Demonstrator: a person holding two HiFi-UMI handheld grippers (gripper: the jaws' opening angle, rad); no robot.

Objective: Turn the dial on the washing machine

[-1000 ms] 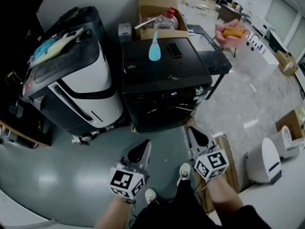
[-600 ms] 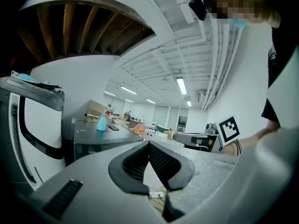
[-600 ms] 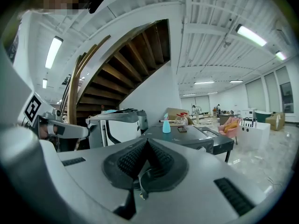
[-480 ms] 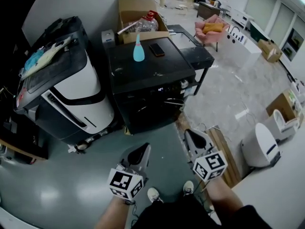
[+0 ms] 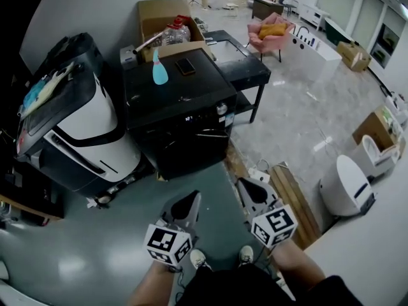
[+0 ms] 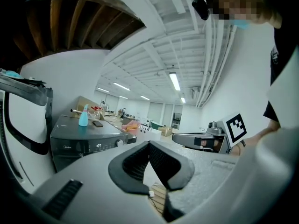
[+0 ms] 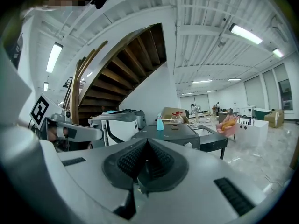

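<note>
The black washing machine (image 5: 172, 104) stands well ahead of me, with its round silver dial (image 5: 221, 109) at the right end of the front panel. Both grippers hang low over the floor, far short of the machine. My left gripper (image 5: 190, 199) is shut with nothing in it. My right gripper (image 5: 245, 184) is shut and empty too. In the left gripper view the dial (image 6: 120, 143) is small beyond the closed left gripper (image 6: 149, 147). The right gripper view shows the dial (image 7: 188, 145) past the closed right gripper (image 7: 146, 144).
A blue spray bottle (image 5: 159, 67) and a phone (image 5: 185, 65) lie on the machine's lid. A black-and-white appliance (image 5: 83, 132) leans at its left, a black side table (image 5: 245, 75) stands at its right, a cardboard box (image 5: 159, 11) behind. A wooden pallet (image 5: 294, 203) lies on the right.
The washing machine now shows smaller and further up and left in the head view: I and both grippers have drawn back from it. Both grippers stay shut.
</note>
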